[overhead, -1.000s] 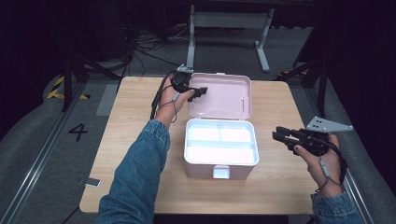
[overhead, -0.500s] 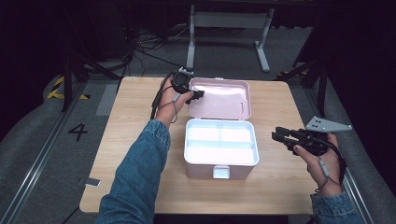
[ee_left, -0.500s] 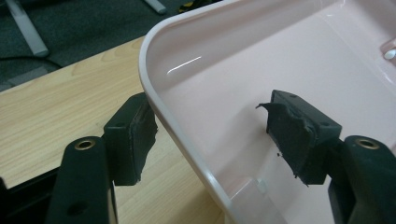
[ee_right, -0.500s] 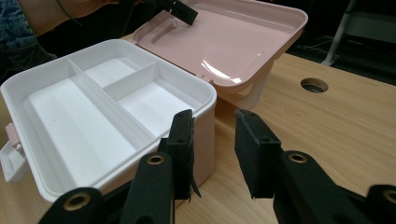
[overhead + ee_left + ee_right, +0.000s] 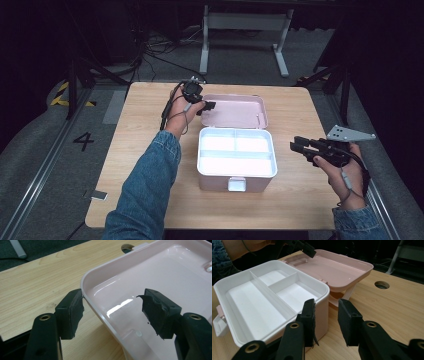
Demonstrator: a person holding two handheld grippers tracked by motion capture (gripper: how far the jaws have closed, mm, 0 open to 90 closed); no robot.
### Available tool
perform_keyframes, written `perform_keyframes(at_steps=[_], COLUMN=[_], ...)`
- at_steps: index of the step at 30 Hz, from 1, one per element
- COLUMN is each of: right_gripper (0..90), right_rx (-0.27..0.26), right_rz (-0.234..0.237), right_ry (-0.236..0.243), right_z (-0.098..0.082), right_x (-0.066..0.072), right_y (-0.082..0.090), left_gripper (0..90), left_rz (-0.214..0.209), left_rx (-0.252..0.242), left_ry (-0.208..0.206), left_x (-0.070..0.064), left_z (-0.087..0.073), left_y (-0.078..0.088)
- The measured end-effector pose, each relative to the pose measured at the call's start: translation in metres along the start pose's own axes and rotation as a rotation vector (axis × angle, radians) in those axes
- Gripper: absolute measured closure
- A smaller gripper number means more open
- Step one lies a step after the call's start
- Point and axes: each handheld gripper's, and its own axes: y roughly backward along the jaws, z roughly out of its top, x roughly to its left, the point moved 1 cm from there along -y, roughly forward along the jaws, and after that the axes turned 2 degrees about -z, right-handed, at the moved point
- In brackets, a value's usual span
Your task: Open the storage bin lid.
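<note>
Wooden table (image 5: 150, 150) holds pink lid (image 5: 160, 277), its rim between left gripper (image 5: 113, 311) jaws.

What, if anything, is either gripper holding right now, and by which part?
Nothing is held. The left gripper is open, its jaws straddling the rim of the pink lid without clamping it. The right gripper is open beside the white box.
</note>
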Motion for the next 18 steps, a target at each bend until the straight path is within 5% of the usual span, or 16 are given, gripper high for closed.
perform_keyframes(at_steps=[9, 18], right_gripper=[67.1, 65.3], right_rx=[0.001, 0.016], right_rz=[0.001, 0.017], right_ry=[-0.002, 0.001], right_z=[0.001, 0.002], right_x=[-0.001, -0.001], right_y=[-0.002, -0.009], left_gripper=[30.5, 28.6], left_rz=[-0.009, -0.054], left_rx=[-0.045, -0.104], left_ry=[-0.022, -0.074], left_x=[-0.006, -0.031], left_z=[0.002, -0.004], left_y=[0.019, 0.055])
